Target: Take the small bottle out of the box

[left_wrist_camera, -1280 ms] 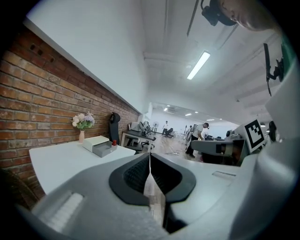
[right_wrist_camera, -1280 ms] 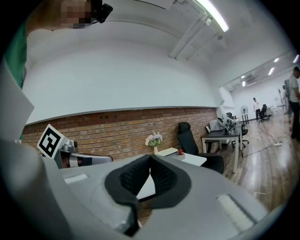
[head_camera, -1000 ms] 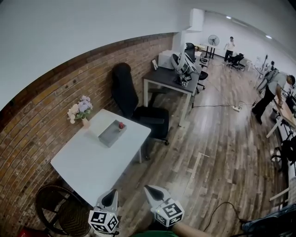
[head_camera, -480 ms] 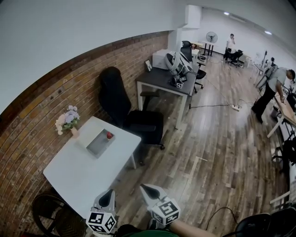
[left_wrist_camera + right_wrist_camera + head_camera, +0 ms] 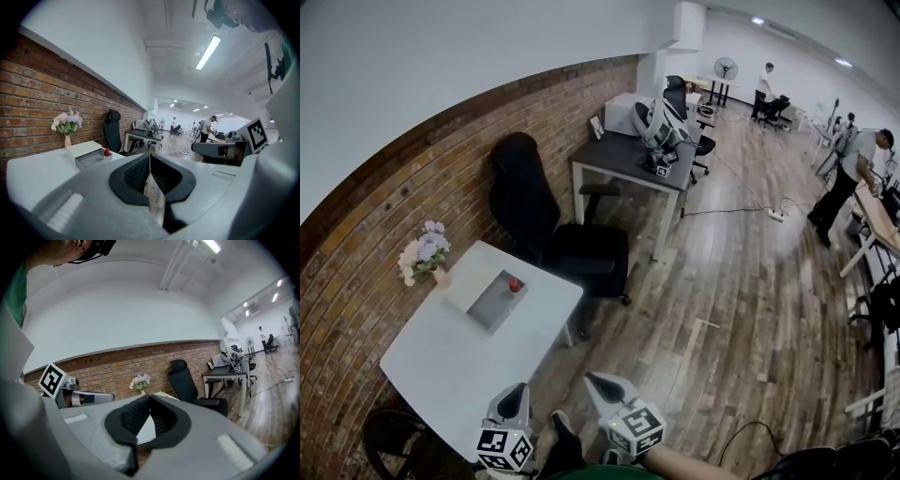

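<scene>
Bottle [image 5: 515, 284]: small, red, inside grey box [image 5: 484, 309], at one end.

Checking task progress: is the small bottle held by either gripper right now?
No, the small bottle stands in the box on the table, apart from the shut, empty left gripper and right gripper.

Grey left gripper [image 5: 517, 390], right gripper [image 5: 593, 382], blk ribbed pads [image 5: 136, 173], b/w marker cubes [image 5: 504, 448], green top [image 5: 591, 474]
</scene>
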`<state>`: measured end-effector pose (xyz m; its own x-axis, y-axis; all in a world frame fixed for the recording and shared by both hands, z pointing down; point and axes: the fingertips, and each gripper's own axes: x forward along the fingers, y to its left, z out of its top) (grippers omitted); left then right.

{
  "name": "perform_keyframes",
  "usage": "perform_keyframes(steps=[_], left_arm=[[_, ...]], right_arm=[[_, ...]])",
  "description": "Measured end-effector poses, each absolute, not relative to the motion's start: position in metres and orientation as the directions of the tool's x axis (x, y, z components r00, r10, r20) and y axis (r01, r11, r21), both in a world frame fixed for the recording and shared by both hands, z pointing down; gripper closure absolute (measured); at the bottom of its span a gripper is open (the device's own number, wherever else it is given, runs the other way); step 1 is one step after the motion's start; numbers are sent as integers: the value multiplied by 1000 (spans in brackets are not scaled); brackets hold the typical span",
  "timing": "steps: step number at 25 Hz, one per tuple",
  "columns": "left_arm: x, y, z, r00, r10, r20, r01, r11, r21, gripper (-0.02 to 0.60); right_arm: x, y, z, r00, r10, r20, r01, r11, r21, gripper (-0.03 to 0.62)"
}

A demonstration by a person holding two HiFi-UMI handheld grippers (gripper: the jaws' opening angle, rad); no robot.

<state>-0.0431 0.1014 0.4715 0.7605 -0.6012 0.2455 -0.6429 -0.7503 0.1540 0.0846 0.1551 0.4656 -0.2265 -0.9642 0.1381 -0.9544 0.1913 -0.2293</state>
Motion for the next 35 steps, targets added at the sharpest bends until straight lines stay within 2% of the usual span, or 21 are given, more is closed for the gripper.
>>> perform_keyframes(steps=[9,19,35], left_arm=[[-4,-14,464,826,-526,203,-559,-810,178,566],[-25,-117,480,838,-500,218,-542,-807,233,566],[-60,-180,521,795,-548,260,-604,-753,262,566]], right_arm=[[119,54,455,-117,-980,159,-980,88,-180,591],[100,-40,464,-91,-970,225,-984,54,-168,591],[70,-105,498,-171,-933,316,-977,120,-174,591]])
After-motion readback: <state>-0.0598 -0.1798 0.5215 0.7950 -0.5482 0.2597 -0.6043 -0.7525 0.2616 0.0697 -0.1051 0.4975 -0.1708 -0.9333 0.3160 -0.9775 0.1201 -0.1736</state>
